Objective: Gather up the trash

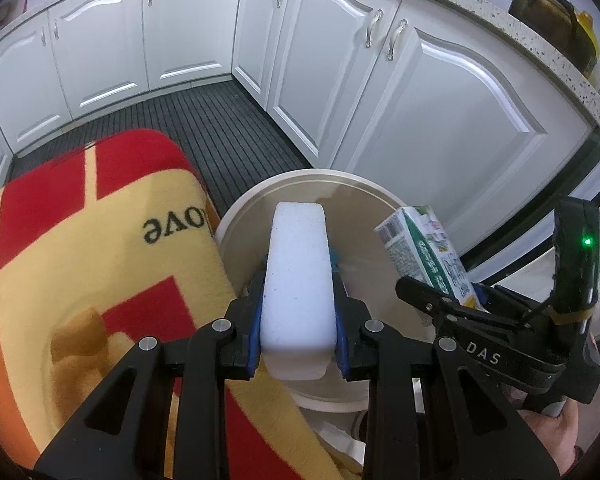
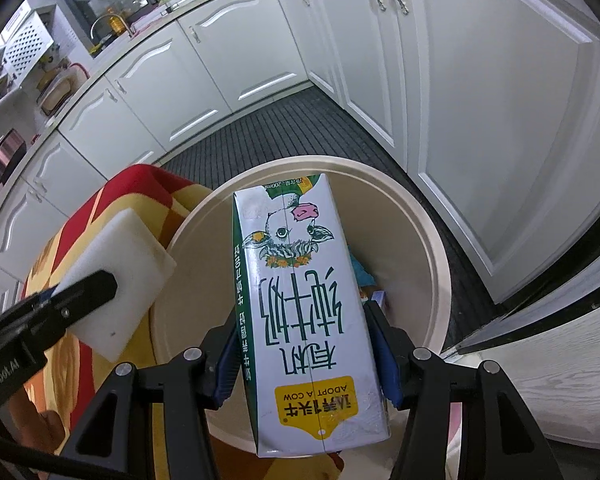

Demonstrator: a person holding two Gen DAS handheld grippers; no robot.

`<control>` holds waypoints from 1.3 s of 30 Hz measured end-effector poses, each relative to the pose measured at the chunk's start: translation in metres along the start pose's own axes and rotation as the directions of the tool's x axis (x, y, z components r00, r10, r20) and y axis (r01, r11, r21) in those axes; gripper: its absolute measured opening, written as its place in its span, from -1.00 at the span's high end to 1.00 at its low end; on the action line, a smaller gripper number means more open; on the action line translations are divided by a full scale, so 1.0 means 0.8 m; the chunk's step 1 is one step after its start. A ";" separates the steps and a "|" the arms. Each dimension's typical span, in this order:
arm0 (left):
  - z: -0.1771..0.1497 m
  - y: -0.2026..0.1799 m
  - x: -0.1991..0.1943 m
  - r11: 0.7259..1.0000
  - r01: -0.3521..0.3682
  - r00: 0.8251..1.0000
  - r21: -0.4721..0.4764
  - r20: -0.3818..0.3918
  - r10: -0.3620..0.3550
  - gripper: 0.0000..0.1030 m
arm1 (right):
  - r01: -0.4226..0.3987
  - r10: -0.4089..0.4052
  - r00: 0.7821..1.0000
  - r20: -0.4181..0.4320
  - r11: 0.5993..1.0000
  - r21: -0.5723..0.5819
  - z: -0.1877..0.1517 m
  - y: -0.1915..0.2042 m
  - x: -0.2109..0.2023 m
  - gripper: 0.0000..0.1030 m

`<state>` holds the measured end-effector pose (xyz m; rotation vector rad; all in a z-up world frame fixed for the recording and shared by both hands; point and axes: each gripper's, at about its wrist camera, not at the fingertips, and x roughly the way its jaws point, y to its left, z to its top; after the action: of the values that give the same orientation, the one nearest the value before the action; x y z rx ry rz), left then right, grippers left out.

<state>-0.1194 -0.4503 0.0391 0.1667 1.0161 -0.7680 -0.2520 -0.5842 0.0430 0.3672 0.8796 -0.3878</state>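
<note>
Hovering over the cream bin (image 2: 428, 216), left gripper (image 1: 298, 296) jaws clench a white sponge (image 1: 298, 276); right gripper (image 2: 304, 344) jaws grasp a milk carton (image 2: 300, 300).

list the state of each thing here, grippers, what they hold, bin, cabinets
left gripper: shut on the white foam block, held above the bin
right gripper: shut on the milk carton, held over the bin opening
bin: open, some trash at the bottom
cabinet doors: closed
</note>
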 end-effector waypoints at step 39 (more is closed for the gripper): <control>-0.102 0.038 -0.215 0.963 -0.264 0.890 -0.050 0.371 0.264 -0.16 | 0.083 -0.017 0.899 0.438 0.988 -0.131 -0.092 0.114 -0.213 -0.84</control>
<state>-0.2080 -0.3043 0.1289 0.1485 0.6111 -0.5240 -0.3570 -0.4410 0.1494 0.1104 0.4730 -0.4294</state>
